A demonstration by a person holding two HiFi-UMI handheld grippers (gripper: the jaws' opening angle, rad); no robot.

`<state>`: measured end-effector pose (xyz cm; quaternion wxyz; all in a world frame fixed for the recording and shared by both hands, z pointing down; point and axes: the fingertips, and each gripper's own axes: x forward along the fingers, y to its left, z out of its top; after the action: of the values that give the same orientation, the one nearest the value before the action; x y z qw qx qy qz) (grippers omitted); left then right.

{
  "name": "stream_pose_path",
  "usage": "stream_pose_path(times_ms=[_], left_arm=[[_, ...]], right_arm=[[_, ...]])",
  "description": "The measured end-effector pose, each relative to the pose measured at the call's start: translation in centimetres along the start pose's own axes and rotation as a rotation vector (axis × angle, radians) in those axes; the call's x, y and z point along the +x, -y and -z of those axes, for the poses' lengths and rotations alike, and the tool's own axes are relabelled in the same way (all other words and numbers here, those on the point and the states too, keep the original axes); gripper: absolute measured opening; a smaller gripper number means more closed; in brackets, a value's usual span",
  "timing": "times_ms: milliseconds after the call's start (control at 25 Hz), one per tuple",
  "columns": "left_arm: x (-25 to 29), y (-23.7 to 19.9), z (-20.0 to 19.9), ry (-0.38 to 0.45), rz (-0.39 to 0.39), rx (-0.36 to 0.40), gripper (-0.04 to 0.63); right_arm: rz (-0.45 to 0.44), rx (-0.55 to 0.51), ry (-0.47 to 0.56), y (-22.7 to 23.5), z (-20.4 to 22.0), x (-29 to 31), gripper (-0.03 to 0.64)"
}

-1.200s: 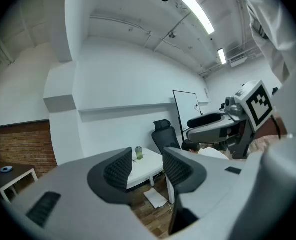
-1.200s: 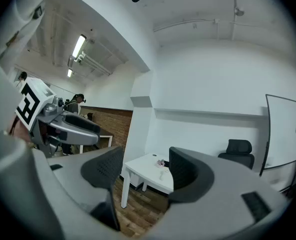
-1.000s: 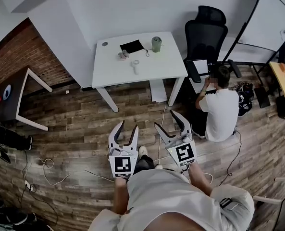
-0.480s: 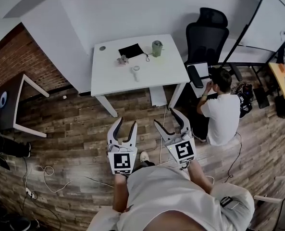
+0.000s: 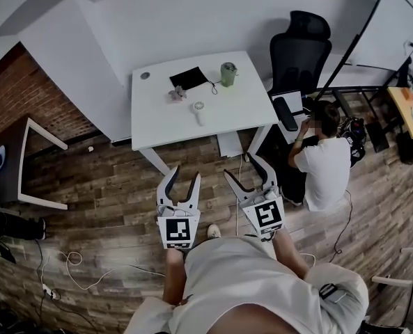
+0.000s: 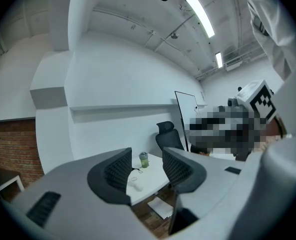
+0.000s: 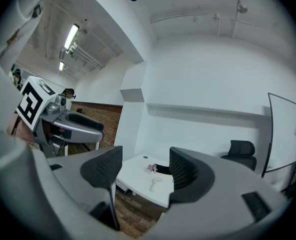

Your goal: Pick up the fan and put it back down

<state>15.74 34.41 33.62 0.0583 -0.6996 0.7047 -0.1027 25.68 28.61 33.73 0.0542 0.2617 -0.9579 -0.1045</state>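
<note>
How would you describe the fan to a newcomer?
Find the white desk by the wall. The fan lies near its middle: small, white, round head on a short handle. Its neighbours, a black pad, green cup and pinkish item, sit behind it.

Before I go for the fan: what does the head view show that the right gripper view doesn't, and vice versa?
Head view only: the green cup near the table's far edge, and a seated person in a white shirt to the right of the table.
Right gripper view only: the ceiling light strips overhead.
Both: the white table, the fan lying on it untouched, the black office chair, and the left gripper, with its jaws apart and nothing between them.
</note>
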Motion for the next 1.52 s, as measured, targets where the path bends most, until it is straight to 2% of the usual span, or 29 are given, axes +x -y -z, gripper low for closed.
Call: stream_pose_path(times_ms=[240, 680, 1520], left_arm=[[1.4, -1.8, 0.3, 0.011, 0.035, 0.005, 0.186], [4.0, -4.1, 0.8, 0.012, 0.046, -0.008, 0.186], [14.5, -9.1, 2.5, -0.026, -0.001, -0.018, 0.186]], right_arm=[[0.025, -0.005, 0.002, -0.1, -0.2, 2.1, 0.296], [0.035, -0.007, -0.011, 1.0, -0.2, 5.3, 0.296], [-0.003, 0.008, -0.015, 7.6, 1.6, 15.4, 0.296]])
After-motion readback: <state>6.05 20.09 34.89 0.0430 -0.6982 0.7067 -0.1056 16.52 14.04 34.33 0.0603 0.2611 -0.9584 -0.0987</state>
